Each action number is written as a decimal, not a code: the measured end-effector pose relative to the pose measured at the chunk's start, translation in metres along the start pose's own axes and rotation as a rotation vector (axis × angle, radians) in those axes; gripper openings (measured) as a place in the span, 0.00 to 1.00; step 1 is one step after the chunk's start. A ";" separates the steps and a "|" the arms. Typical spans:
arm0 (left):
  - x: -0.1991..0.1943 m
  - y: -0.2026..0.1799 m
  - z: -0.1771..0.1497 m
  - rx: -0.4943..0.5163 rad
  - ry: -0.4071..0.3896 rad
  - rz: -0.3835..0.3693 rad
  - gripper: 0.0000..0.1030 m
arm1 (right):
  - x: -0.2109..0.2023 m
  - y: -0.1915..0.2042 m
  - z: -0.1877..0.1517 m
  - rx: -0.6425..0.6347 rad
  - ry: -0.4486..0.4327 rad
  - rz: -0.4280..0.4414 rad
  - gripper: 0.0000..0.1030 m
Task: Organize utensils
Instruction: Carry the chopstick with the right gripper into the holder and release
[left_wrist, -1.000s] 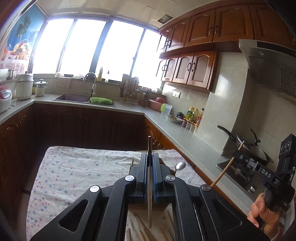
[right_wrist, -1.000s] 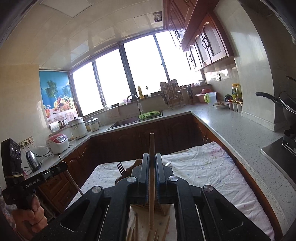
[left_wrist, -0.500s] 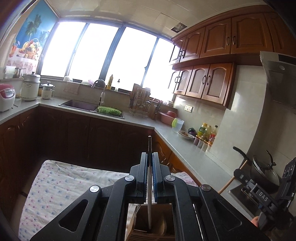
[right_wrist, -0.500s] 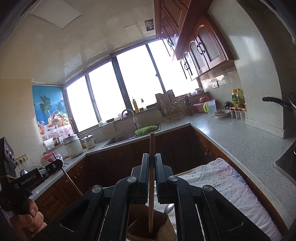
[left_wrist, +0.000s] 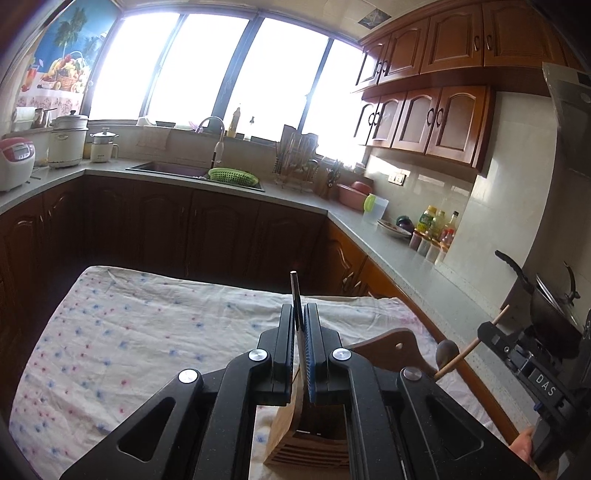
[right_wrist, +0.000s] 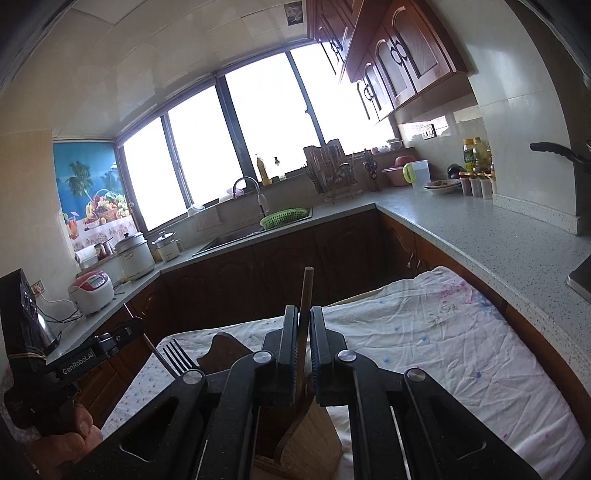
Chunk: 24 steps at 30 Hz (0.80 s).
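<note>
Both grippers (left (left_wrist: 300, 325), right (right_wrist: 303, 325)) pinch chopsticks over wooden holder (left_wrist: 314, 439).

A home kitchen: dark wooden cabinets (left_wrist: 436, 122), a grey worktop (right_wrist: 491, 236) with sink (left_wrist: 177, 170) and tap (left_wrist: 218, 136), rice cooker (right_wrist: 92, 291), dish rack (right_wrist: 330, 173), wide windows (left_wrist: 236, 66).

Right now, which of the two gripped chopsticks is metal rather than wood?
The one in the left gripper: a thin silvery chopstick. The right gripper holds a brown wooden chopstick.
</note>
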<state>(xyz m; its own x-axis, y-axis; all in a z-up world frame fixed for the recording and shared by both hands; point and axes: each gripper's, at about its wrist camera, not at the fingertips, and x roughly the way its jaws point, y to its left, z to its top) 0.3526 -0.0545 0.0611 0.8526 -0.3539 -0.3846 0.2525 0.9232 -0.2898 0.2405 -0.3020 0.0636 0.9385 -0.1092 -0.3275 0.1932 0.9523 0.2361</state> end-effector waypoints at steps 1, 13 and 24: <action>0.002 0.000 0.001 0.003 0.000 0.001 0.04 | -0.001 0.001 0.000 -0.004 -0.004 -0.003 0.06; 0.000 0.008 0.006 -0.022 0.031 -0.002 0.08 | 0.003 -0.002 0.004 0.008 0.026 -0.007 0.11; -0.065 0.025 -0.010 -0.059 0.007 0.055 0.76 | -0.045 -0.008 0.010 0.062 -0.071 0.039 0.95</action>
<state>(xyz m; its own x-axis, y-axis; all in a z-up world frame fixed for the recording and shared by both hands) 0.2988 -0.0095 0.0700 0.8612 -0.3045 -0.4070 0.1782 0.9307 -0.3194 0.1992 -0.3075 0.0852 0.9632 -0.0947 -0.2516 0.1717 0.9369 0.3046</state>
